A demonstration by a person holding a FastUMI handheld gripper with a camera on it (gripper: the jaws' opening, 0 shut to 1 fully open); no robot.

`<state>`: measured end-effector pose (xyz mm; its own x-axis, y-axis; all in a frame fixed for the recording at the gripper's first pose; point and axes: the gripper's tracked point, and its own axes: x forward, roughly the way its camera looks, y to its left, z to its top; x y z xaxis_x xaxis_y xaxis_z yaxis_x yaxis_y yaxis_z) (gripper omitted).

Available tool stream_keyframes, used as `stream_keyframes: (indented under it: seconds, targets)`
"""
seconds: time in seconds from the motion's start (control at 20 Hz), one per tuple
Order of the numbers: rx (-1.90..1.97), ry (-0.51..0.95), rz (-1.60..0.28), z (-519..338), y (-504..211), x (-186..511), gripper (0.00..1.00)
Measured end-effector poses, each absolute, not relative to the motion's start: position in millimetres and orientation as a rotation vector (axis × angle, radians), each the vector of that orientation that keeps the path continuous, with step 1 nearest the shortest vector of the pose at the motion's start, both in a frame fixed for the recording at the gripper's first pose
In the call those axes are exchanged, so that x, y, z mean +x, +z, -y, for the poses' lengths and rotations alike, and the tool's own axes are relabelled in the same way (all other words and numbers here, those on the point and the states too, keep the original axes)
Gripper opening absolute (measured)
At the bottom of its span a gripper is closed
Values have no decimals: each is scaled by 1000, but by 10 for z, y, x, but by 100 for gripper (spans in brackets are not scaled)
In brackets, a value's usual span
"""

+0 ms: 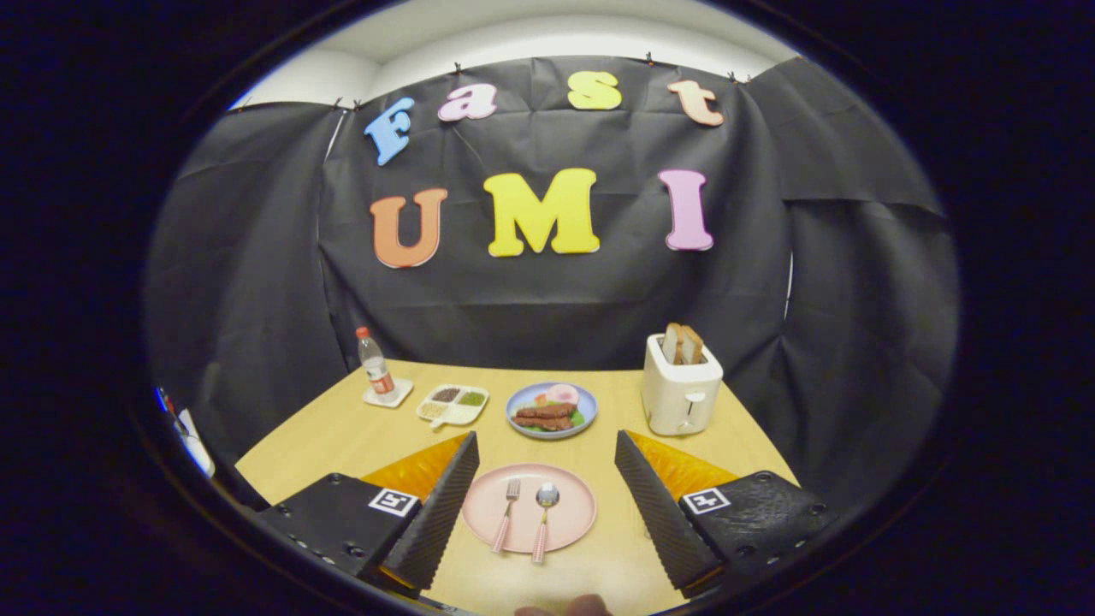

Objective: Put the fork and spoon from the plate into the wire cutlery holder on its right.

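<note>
On the table (pixel 359 428) our gripper (pixel 543 500) hangs above the pink plate (pixel 573 522), fingers spread wide and holding nothing. We judge the fork (pixel 508 513) comes first: we should drop straight down and pinch its handle crosswise. The spoon (pixel 543 522) lies just beside it. Beyond, a toaster (pixel 680 393) holds bread, a blue plate (pixel 517 402) holds food, and a small tray (pixel 452 405) holds seeds.

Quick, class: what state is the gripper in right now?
Gripper: open, holding nothing; fingers either side of the pink plate with fork and spoon.
</note>
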<state>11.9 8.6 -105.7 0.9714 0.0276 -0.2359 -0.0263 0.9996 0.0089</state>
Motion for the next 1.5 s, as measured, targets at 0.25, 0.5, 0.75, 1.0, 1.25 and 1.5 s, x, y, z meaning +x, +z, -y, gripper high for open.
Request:
stream_keyframes:
  seconds: [0.25, 0.5, 0.75, 1.0, 1.25, 1.5]
  targets:
    - [-1, 2, -432, -79, -1922, 327, 96]
    - [-40, 16, -626, -177, -2581, 506, 93]
    - [-86, 3, -753, -215, -2912, 701, 81]
    - [-138, -30, -881, -165, -3188, 775, 52]
    - [-93, -56, -983, -126, -3367, 742, 23]
    - [-38, -40, -1023, -164, -3413, 717, 6]
